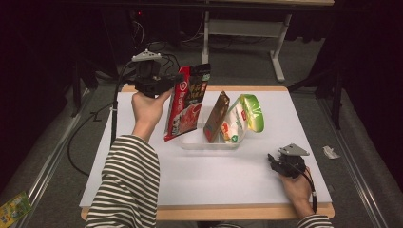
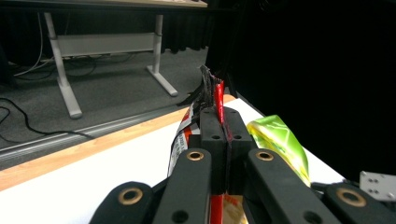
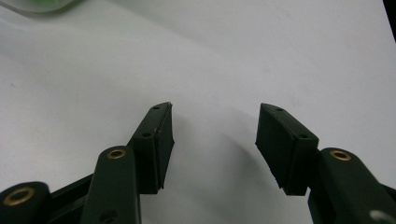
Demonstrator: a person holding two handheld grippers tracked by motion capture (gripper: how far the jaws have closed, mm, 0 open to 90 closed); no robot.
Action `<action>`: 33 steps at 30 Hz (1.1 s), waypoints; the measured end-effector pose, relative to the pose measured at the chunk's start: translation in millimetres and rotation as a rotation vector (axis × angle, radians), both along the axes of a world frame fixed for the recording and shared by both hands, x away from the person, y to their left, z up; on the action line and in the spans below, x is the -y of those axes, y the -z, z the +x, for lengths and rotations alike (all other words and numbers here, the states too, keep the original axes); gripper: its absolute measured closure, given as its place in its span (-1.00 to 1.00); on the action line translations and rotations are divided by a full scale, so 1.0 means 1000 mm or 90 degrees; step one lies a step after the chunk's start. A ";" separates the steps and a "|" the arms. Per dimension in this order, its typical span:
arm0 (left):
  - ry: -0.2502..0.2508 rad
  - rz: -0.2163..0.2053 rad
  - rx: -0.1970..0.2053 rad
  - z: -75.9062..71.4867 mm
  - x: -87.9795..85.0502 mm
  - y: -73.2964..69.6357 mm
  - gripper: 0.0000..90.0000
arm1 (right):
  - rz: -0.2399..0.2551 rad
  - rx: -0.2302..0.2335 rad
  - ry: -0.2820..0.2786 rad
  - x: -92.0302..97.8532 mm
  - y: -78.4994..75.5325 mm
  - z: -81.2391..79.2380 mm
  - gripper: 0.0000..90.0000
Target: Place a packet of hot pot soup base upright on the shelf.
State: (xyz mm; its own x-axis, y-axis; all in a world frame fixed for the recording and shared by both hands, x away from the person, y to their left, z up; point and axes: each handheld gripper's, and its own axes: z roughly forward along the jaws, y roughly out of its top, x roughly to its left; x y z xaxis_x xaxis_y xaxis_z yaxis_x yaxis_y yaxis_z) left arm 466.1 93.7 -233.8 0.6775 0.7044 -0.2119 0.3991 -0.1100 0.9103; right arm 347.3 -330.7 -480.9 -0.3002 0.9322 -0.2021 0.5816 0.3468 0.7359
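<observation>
Nearest the lens, striped sleeve [image 1: 124, 183] rising to the left gripper [image 1: 164, 81], fingers [image 2: 215, 135] pressed tight on the top edge of the red snack bag [image 1: 186, 102], pinching its crimped seal. Bag held aloft, hanging nearly upright, lower end just over the left rim of the clear plastic tray [image 1: 209, 143]. Likely light, soft and crinkly, foil skin slippery, contents probably easy to crush; best gripped at the flat sealed seam, as now, not across the puffed body. Prone to swinging below the pinch, so slow, level carrying advised. Inside the tray, leaning together: brown packet [image 1: 216, 117] and green-and-white bag [image 1: 243, 118], both tilted, apparently touching. Further out, right gripper [image 1: 277, 163] resting low on the white bench [image 1: 214, 175] near the front right corner, fingers [image 3: 159, 144] spread apart with nothing between them. Beyond the bench, grey floor, cables, and a yellow-green wrapper [image 1: 13, 208] lying at the lower left.
</observation>
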 end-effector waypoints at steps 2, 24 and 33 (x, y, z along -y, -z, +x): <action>-0.004 0.004 0.004 0.005 0.006 0.004 1.00 | -0.001 0.001 -0.001 0.000 0.000 0.000 0.03; -0.038 0.037 0.014 0.021 0.034 0.071 0.98 | -0.012 0.014 -0.005 -0.002 0.001 -0.001 0.03; -0.042 0.065 -0.002 0.016 0.026 0.069 0.92 | -0.016 0.011 -0.006 -0.003 0.001 -0.002 0.03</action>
State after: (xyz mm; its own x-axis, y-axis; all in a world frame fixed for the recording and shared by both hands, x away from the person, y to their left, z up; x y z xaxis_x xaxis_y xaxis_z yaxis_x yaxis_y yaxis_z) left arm 481.7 68.0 -303.0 0.6280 0.7656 -0.1395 0.4116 -0.1747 0.8945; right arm 345.8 -327.8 -481.5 -0.3055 0.9238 -0.2308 0.5653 0.3710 0.7368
